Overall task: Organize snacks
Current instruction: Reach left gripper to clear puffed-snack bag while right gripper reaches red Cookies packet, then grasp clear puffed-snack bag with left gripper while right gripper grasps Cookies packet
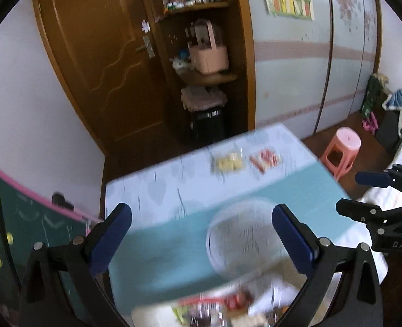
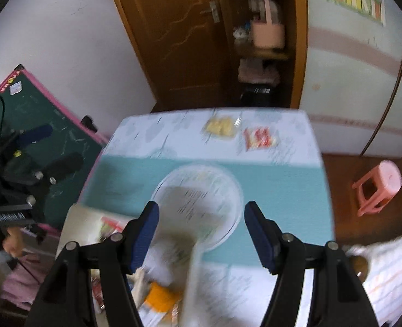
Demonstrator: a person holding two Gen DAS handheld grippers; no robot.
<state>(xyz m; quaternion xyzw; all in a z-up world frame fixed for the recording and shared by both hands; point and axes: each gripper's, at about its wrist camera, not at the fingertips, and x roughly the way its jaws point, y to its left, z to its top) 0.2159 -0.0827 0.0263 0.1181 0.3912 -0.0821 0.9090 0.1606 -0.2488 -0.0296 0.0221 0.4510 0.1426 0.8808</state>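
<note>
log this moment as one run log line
left gripper: open, empty | right gripper: open, empty | clear bowl: mid-table | yellow snack pack, red snack pack: far edge | view: blurred

Your left black plastic two-finger gripper [image 1: 201,241] carries ribbed dark-blue pads on its fingers [image 1: 111,241], with round silver screws at the linkage pivots. Your right black plastic gripper [image 2: 201,241] is built the same: blue pads, silver screws, triangular cut-outs in the arms, and white lettering on its body.
</note>
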